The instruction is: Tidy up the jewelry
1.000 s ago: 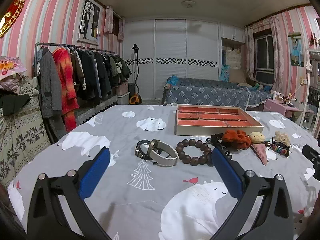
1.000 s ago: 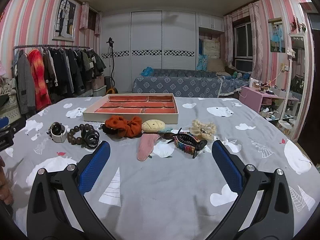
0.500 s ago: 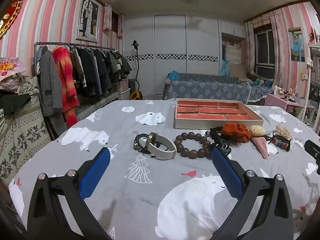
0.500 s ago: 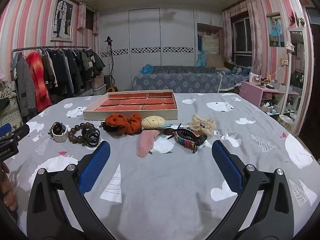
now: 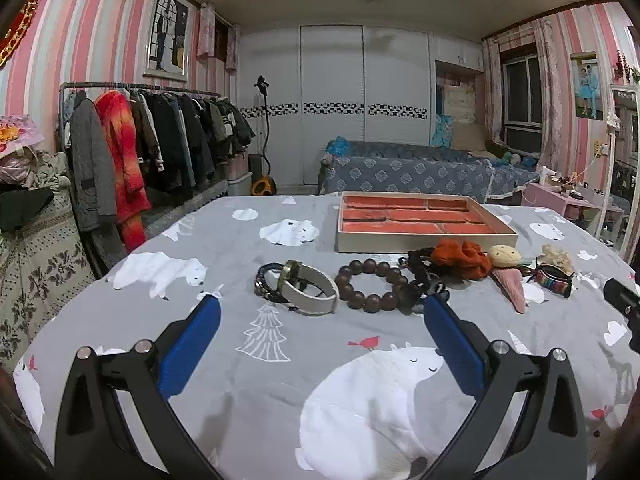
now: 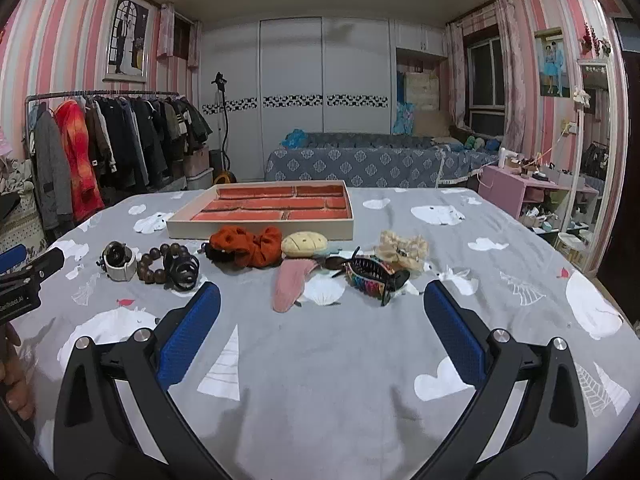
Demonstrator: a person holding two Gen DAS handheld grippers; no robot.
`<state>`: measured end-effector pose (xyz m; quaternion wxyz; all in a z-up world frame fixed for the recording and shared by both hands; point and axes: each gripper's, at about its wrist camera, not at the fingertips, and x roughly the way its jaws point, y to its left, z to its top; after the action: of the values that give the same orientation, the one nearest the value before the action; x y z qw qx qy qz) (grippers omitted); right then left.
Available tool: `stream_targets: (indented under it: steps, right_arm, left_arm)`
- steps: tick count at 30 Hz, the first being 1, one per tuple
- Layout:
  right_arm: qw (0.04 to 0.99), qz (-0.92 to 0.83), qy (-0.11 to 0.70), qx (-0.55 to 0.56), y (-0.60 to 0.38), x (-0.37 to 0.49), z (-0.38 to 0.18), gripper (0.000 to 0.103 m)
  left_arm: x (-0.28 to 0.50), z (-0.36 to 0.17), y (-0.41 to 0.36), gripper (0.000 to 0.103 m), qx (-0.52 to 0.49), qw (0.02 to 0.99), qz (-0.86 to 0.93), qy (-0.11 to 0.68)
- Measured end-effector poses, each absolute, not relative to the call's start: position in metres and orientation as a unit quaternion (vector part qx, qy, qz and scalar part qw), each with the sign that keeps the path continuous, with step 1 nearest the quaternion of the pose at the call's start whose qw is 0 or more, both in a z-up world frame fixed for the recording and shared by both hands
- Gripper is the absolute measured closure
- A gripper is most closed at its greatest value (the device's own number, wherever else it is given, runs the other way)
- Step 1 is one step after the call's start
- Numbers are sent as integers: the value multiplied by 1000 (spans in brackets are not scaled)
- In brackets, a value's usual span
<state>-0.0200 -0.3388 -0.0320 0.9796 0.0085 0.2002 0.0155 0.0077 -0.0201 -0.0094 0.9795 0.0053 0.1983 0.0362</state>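
Ahead: round wooden bead bracelet (image 5: 372,285), fuzzy orange scrunchie (image 6: 248,245).

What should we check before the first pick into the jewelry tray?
1. Left tongs open and holding nothing: ok.
2. Right tongs open and holding nothing: ok.
3. Tray compartments free of items: ok, red lining bare in both views.
4. White-strap watch clear to grasp: not ok, it lies against a dark bracelet, so one pick may drag both.
5. Wooden bead bracelet clear to grasp: not ok, a black clip overlaps its right side.
6. Path from the items to the tray: ok, the tray sits just behind the row, nothing standing between.
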Motion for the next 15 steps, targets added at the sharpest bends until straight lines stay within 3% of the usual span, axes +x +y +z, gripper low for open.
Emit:
stream_targets:
  steps: [15]
  right_arm:
    - [978,17,209,14,-346,-13,-34,4]
  left_arm:
    - [13,-7,-46,4,12,979,4,201]
